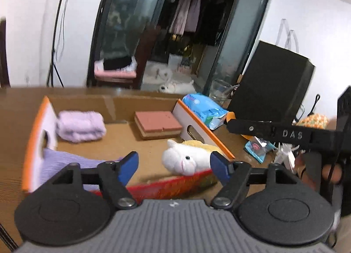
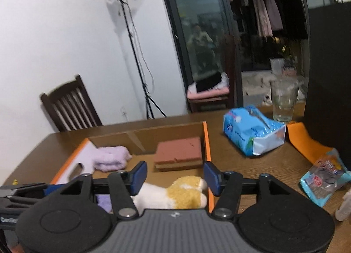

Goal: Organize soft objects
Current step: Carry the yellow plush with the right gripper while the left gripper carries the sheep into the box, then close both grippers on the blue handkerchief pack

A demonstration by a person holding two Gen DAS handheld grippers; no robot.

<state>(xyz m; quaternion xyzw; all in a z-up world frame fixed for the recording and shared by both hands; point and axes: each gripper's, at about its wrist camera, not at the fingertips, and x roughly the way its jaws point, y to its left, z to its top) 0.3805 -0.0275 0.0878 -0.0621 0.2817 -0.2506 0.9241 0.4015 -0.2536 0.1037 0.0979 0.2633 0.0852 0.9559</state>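
The plush toy [image 1: 186, 159], white and yellow, lies inside the cardboard box [image 1: 140, 99] near its front right corner, with a folded lilac towel [image 1: 80, 126] and a pink sponge block [image 1: 158, 123] farther back. Both the left gripper [image 1: 174, 165] and the right gripper [image 2: 174, 178] stand released, their blue pads apart and pressing on nothing.

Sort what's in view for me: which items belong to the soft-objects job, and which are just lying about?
Job:
cardboard box
lilac towel
sponge block
plush toy
purple cloth

Lying about:
blue tissue pack
drinking glass
snack packet
black box
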